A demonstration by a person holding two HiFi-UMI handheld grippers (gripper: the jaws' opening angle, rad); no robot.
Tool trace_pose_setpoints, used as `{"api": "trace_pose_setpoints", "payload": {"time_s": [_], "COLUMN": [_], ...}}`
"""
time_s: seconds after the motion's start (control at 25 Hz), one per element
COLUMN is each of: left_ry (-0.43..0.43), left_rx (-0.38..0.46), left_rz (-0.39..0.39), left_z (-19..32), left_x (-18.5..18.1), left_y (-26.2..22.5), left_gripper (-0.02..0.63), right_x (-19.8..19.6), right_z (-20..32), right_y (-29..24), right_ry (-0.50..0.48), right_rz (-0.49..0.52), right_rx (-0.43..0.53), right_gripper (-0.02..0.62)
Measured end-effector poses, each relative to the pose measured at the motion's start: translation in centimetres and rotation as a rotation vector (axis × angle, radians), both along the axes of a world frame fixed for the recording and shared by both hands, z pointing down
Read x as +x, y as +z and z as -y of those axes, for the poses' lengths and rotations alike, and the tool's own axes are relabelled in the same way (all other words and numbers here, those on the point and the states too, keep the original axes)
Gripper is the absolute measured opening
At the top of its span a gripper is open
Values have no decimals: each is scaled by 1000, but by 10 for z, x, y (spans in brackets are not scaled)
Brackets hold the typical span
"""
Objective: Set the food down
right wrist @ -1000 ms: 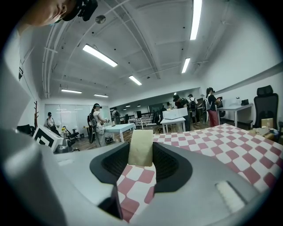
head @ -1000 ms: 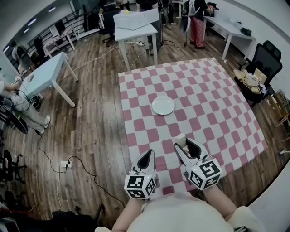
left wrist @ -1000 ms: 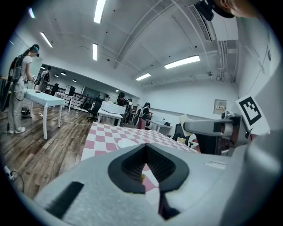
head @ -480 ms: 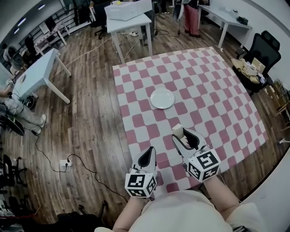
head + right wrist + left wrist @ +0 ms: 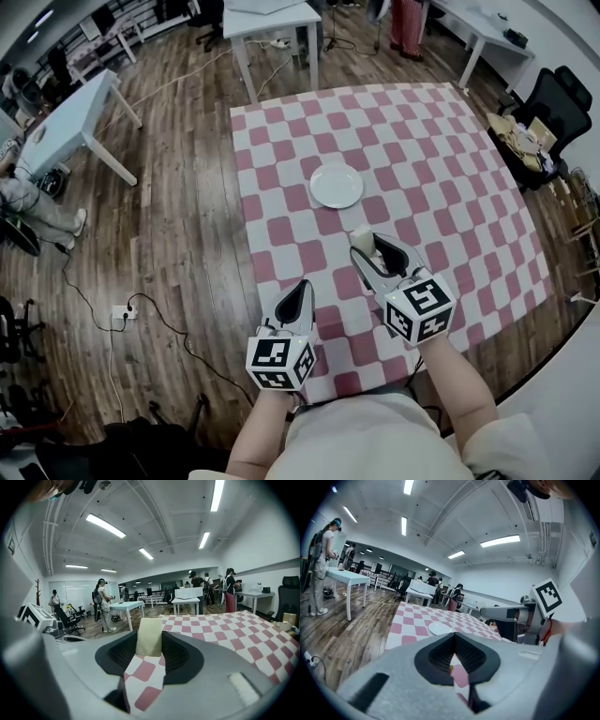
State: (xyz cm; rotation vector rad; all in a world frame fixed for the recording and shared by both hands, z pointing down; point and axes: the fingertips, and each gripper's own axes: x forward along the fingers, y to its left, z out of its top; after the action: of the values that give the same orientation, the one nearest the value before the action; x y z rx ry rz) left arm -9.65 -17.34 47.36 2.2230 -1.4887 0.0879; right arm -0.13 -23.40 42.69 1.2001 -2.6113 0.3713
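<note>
Right gripper [image 5: 372, 251] and left gripper [image 5: 298, 289] point forward, slightly downward, over the checked table [image 5: 450, 169]. Right clamps a pale food block [image 5: 362, 238]; left's jaws meet, empty.

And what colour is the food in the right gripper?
Pale cream-beige food; the right gripper view shows it best.

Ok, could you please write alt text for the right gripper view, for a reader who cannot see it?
The right gripper is shut on a pale, upright block of food, above a pink-and-white checked tablecloth. Behind are a white table and standing people in a bright office.
</note>
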Motion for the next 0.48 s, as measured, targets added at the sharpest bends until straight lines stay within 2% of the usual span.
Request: {"api": "trace_pose_setpoints", "payload": {"time_s": [0.48], "left_ry": [1], "left_rx": [-65], "left_rz": [27], "left_z": [46], "left_x": [12], "left_y": [32], "left_gripper": [6], "right_x": [1], "right_z": [81], "right_y": [43], "right_ry": [-29], "right_rz": [-69], "right_rx": [-76], "right_gripper": [172]}}
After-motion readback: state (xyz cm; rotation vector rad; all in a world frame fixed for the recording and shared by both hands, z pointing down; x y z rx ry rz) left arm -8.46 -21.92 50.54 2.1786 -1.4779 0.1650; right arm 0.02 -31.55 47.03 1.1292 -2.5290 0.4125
